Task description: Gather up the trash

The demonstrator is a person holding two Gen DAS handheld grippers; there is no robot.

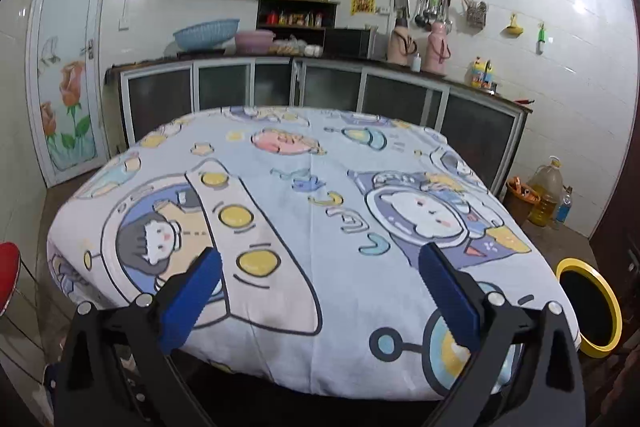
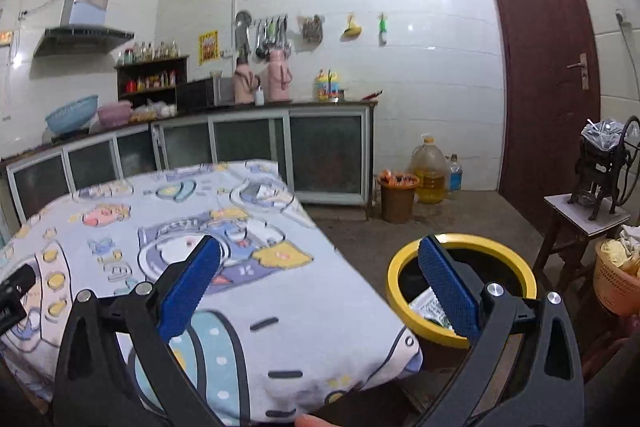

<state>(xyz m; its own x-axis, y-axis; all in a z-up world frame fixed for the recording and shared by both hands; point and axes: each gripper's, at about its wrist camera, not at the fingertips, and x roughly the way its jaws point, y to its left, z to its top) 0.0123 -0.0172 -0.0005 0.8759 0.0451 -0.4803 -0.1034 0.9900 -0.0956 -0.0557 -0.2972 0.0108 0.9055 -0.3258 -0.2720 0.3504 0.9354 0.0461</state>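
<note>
In the left wrist view, the left gripper [image 1: 320, 267] is hovering low in the frame over the cartoon-print cloth [image 1: 312, 195] that is covering the worktop, its jaws spread wide and grasping nothing. No trash is showing anywhere on the cloth from here. The yellow-rimmed bin [image 1: 568, 269] is peeking out at the lower right edge of the frame, just beside the cloth's corner and lower than it.

In the right wrist view, the right gripper [image 2: 320, 267] is likewise holding its jaws released and empty, straddling the cloth's right edge on the left of the frame and the bin's rim [image 2: 400, 267] at the lower right. Inside the bin a printed wrapper [image 2: 430, 305] is lying on the dark bottom, so the trash visible now is sitting in the bin already.

Judging from this, the step in hand is looking like a sweep for leftovers. To do it well, the person should be panning both cameras slowly across the cloth, keeping the jaws parted, and checking the floor around the bin before calling the worktop done
</note>
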